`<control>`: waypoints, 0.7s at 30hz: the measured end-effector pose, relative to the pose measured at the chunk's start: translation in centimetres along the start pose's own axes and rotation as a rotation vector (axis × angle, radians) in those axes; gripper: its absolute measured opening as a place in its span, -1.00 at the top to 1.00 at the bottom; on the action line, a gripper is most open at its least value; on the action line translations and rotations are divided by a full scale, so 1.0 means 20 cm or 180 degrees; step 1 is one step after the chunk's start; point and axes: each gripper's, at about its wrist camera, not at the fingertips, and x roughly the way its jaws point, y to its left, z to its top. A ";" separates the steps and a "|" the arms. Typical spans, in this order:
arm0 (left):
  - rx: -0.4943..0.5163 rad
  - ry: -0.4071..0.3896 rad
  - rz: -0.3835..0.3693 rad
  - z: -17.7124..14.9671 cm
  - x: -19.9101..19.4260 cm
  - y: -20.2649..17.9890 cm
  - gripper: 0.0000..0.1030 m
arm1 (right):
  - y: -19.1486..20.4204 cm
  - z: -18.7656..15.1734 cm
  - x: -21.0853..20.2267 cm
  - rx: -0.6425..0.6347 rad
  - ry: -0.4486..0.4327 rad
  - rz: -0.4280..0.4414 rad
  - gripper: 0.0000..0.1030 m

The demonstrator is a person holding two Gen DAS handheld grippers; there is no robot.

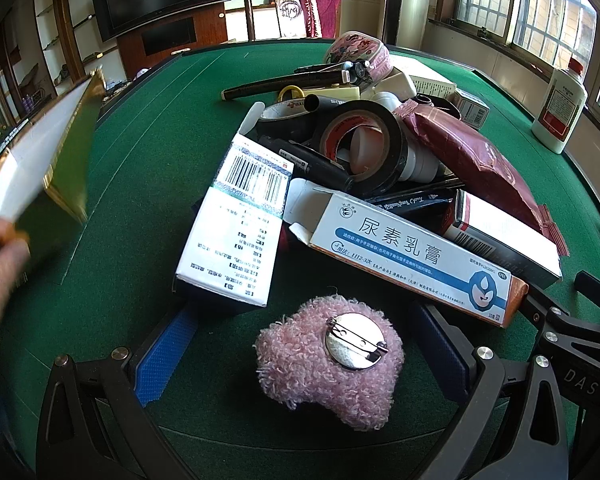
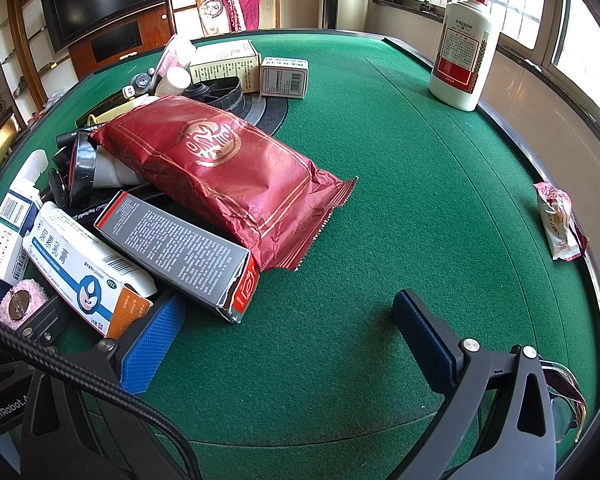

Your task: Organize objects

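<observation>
A green felt table [image 1: 148,152] fills a wood-panelled room with a dark television at upper left and barred windows at right. Left wrist view: the left gripper [image 1: 304,344] stands spread at the bottom of the frame, its blue pads on either side of a pink fuzzy brooch [image 1: 300,368] lying pin-back up on the felt, neither pad touching it. Just above lies a heap: a barcoded white box [image 1: 240,220], a blue-and-white ointment box [image 1: 412,260], rolls of black tape [image 1: 364,140] and a red foil packet [image 1: 472,160]. At far left a blurred bare hand [image 1: 0,272] holds a gold-edged box [image 1: 48,152]; a white bottle [image 1: 560,108] stands at upper right. Right wrist view: the right gripper [image 2: 288,340] is likewise spread, holding nothing, over bare felt at the bottom; the heap occupies the left half, with the brooch [image 2: 22,304] at lower left beside the ointment box [image 2: 84,268], and a crumpled wrapper [image 2: 560,220] at the right edge. Judged from this, sorting has scarcely begun: the heap is unsorted, and the brooch appears next for grasping.
</observation>
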 end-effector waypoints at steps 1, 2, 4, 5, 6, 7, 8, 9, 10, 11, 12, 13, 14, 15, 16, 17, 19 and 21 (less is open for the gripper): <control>-0.0001 0.0000 0.0001 0.00 0.00 0.00 -0.98 | 0.00 0.00 0.00 0.0000 0.0000 0.0001 -1.00; 0.0000 0.0001 0.0000 0.02 0.01 0.00 -0.98 | 0.00 0.00 0.00 0.0000 0.0000 0.0002 -1.00; -0.0001 0.0001 0.0001 0.01 0.01 0.00 -0.98 | 0.00 0.00 0.00 -0.0001 0.0000 0.0001 -1.00; 0.0000 0.0001 0.0000 0.02 0.01 0.00 -0.98 | 0.00 0.00 0.00 -0.0001 0.0000 0.0001 -1.00; -0.0001 0.0001 0.0001 0.02 0.01 0.00 -0.98 | 0.00 0.00 0.00 -0.0001 0.0000 0.0001 -1.00; -0.0001 0.0001 0.0000 0.02 0.01 0.00 -0.98 | 0.00 0.00 0.00 -0.0002 0.0000 0.0002 -1.00; -0.0001 0.0001 0.0000 0.02 0.01 0.00 -0.98 | 0.00 0.00 0.00 -0.0001 0.0000 0.0002 -1.00; 0.0005 -0.0003 0.0013 0.01 0.01 0.00 -0.98 | 0.00 0.00 0.00 -0.0001 0.0000 0.0001 -1.00; -0.0006 -0.0003 0.0037 0.01 0.01 -0.01 -0.98 | 0.00 0.00 0.00 -0.0001 -0.0001 0.0002 -1.00; -0.0018 -0.0001 0.0040 0.01 0.01 -0.01 -0.98 | 0.00 0.00 0.00 -0.0002 -0.0001 0.0002 -1.00; -0.0024 0.0000 0.0032 0.01 0.01 -0.01 -0.98 | 0.00 0.00 0.00 -0.0001 0.0000 0.0001 -1.00; -0.0026 0.0001 0.0027 0.01 0.01 0.00 -0.98 | 0.00 0.00 0.00 -0.0001 0.0000 0.0001 -1.00; -0.0026 0.0001 0.0027 0.01 0.01 0.00 -0.98 | 0.00 0.00 0.00 -0.0001 0.0000 0.0001 -1.00; -0.0027 0.0002 0.0027 0.01 0.01 -0.01 -0.98 | 0.00 0.00 0.00 -0.0001 0.0000 0.0002 -1.00; -0.0026 0.0002 0.0027 0.02 0.01 -0.01 -0.98 | 0.00 0.00 0.00 -0.0002 0.0000 0.0002 -1.00; -0.0027 0.0003 0.0026 0.02 0.02 -0.01 -0.98 | 0.00 0.00 0.00 -0.0002 0.0000 0.0002 -1.00; -0.0026 0.0003 0.0027 0.02 0.02 -0.01 -0.98 | 0.00 0.00 0.00 -0.0001 -0.0001 0.0002 -1.00; -0.0028 0.0003 0.0026 0.02 0.02 0.00 -0.98 | 0.00 0.00 0.00 -0.0002 0.0000 0.0002 -1.00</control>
